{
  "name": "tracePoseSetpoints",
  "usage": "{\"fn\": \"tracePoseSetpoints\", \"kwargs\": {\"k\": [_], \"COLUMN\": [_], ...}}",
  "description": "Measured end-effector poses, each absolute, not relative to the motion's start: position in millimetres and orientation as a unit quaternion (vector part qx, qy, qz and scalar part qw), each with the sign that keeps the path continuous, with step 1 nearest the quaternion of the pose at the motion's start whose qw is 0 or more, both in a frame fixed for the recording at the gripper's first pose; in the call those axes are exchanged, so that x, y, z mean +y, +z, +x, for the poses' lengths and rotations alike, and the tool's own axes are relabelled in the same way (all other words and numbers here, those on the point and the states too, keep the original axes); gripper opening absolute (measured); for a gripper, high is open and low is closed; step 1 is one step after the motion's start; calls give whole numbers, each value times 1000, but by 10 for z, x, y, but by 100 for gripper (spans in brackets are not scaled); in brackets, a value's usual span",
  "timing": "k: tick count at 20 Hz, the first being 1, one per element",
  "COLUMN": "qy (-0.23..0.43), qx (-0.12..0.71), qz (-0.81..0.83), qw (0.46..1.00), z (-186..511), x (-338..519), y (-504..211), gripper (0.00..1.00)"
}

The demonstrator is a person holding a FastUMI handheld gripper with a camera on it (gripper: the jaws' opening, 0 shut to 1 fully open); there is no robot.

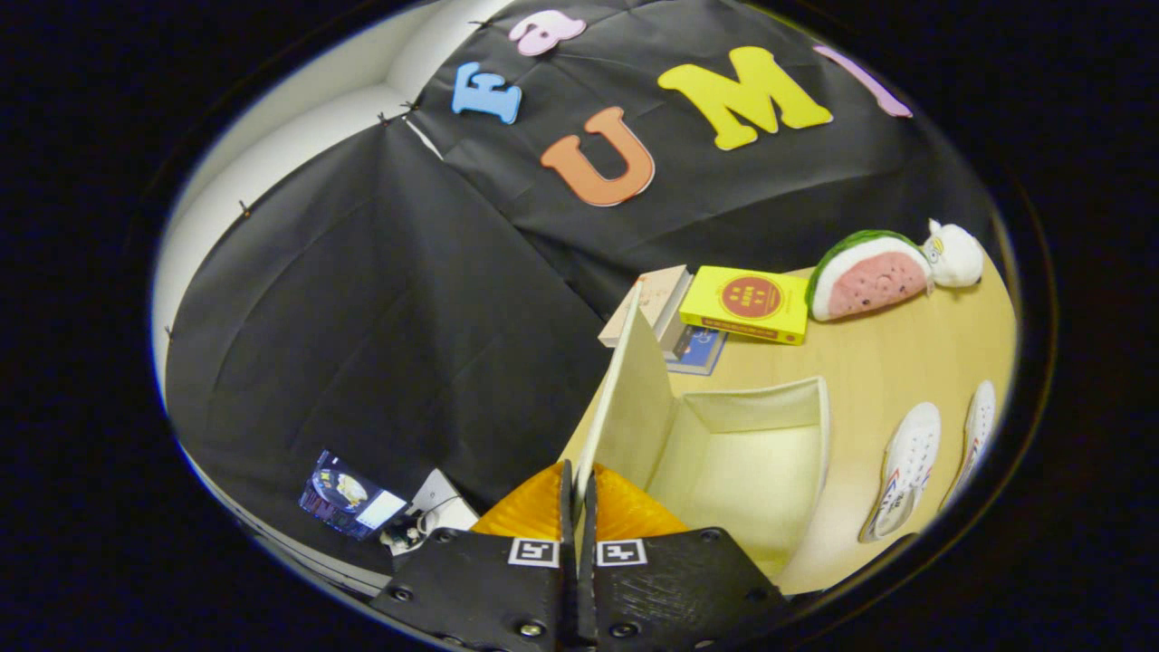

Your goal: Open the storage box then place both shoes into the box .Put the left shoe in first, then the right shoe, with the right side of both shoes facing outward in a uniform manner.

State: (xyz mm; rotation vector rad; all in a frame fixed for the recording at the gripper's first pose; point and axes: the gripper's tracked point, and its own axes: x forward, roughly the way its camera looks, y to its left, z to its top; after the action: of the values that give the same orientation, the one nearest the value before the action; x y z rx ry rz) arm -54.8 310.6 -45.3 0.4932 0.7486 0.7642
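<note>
On wooden table (887, 362): open storage box (751, 453), lid (625, 398) pinched by hand-held gripper (577, 475).

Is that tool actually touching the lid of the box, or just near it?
Touching. In the gripper view the tool has both fingers closed on the raised lid of the open storage box, its thin edge pinched between them.

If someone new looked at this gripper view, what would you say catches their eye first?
Most likely the gripper, its fingers shut on the raised lid of the cream storage box, which stands open just ahead. Next, the two white shoes lying on the wooden table beside the box. Beyond them, a watermelon plush and a yellow book sit near the black wall.
</note>
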Motion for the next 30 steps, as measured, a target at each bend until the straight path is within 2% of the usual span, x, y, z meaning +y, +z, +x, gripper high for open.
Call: {"fn": "tracePoseSetpoints", "kwargs": {"k": [3, 4, 5, 6, 8, 12, 14, 17, 18, 24, 30], "qy": [375, 380, 383, 387, 388, 375, 365, 340, 328, 262, 197], "qx": [353, 348, 337, 326, 309, 264, 248, 215, 203, 176, 154], "qz": [207, 194, 179, 163, 139, 113, 97, 73, 68, 65, 76], "qw": [832, 835, 841, 847, 857, 881, 892, 913, 920, 947, 965], "z": [-558, -535, -506, -483, -427, -248, -186, -41, 4, 214, 321], "x": [3499, 3623, 3731, 3838, 3978, 4027, 3940, 3661, 3530, 2568, 1308], "y": [-348, -324, -296, -249, -227, -111, -74, -10, 5, -27, -242], "gripper": [0, 6, 6, 15, 24, 76, 83, 86, 91, 95, 95]}}
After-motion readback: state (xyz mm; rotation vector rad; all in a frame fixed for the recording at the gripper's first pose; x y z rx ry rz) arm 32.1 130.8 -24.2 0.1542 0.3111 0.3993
